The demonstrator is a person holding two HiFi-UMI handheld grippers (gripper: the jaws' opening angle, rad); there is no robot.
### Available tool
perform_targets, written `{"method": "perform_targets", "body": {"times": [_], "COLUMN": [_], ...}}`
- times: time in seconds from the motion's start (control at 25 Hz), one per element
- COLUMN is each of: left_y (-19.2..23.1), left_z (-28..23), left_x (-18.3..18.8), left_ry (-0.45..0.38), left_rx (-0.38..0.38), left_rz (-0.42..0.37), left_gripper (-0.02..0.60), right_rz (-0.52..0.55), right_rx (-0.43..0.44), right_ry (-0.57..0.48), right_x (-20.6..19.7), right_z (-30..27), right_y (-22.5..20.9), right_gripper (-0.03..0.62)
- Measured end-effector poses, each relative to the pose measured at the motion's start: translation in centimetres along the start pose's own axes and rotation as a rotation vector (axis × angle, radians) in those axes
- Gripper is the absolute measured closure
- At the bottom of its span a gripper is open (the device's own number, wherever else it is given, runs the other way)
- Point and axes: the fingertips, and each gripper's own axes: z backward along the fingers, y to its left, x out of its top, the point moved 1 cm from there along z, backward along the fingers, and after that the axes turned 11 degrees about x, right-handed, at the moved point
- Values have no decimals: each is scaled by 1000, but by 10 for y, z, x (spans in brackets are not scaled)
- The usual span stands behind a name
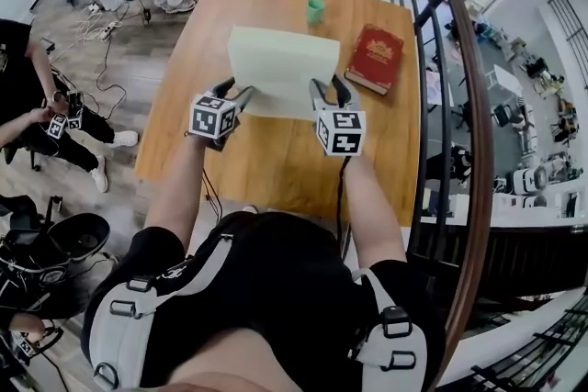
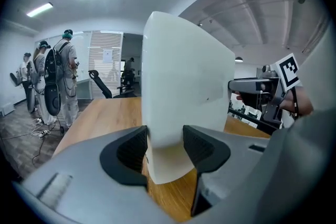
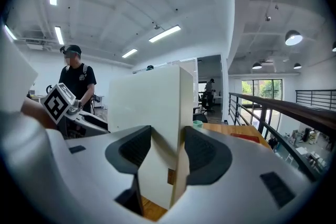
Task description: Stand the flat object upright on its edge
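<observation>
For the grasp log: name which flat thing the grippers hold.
The pale cream board, clamped by the left gripper and right gripper; the red book lies flat on the table beside it, untouched.

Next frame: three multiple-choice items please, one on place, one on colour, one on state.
1. The red book lies where from the pale board? A) left B) right C) beneath
2. The cup on the table is: A) green B) blue C) black
3. The left gripper and right gripper are: A) both open B) one open C) both shut on the board
Answers: 1 B, seen in the head view. 2 A, plainly green. 3 C, each gripper view shows jaws clamping the board.
</observation>
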Motion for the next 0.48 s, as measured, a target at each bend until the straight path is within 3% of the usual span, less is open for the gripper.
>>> {"method": "perform_targets", "body": {"times": [0.2,0.48], "left_y": [-6,-2], "left_z": [-26,-28], "left_x": [-28,-27], "left_ry": [42,36], "left_rx": [4,5], "left_rz": [-12,-10], "left_gripper": [368,368], "right_rz": [2,-3], "right_rx": [-29,-39], "right_ry": [27,24], "right_x": [-35,-36], "right_z": [-8,-8], "right_y": [-10,-5], "right_gripper": [390,390]}}
